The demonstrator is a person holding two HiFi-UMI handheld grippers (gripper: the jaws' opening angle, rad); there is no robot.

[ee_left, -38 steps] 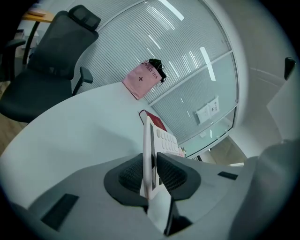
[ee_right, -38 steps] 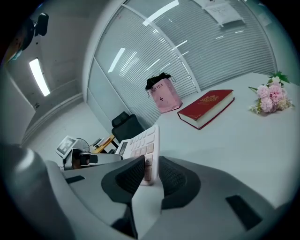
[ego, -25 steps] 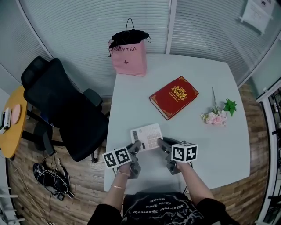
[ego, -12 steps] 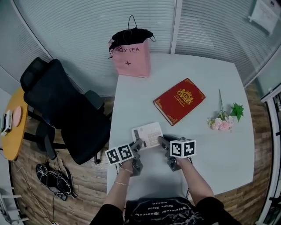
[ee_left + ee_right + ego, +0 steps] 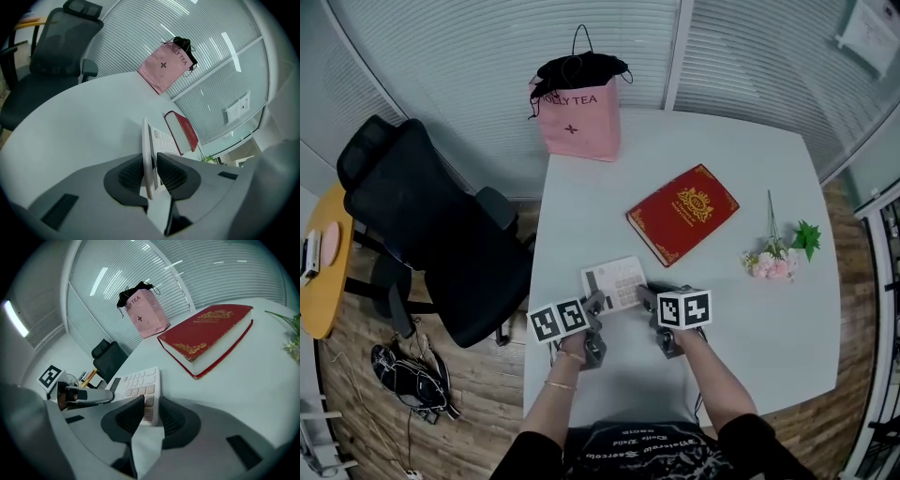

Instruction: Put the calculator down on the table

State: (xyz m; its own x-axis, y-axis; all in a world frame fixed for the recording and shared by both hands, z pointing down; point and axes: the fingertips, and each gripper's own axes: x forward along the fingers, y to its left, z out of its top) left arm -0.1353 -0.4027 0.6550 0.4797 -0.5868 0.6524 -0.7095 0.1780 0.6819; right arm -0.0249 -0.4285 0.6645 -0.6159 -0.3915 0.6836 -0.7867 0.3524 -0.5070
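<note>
Holding the calculator [image 5: 614, 284] by its near corners, left tongs [image 5: 594, 303] and right tongs [image 5: 645, 298] both clamped on it, low over the surface [image 5: 750, 328]; I should lower both sides evenly, lay it flat, then release together.

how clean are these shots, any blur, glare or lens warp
Head view: sharp and evenly lit, but the blinds bow. Left gripper view: heavy fisheye, dark corners, calculator soft up close, light streaks on the blinds. Right gripper view: same warp, red book crisp.
</note>
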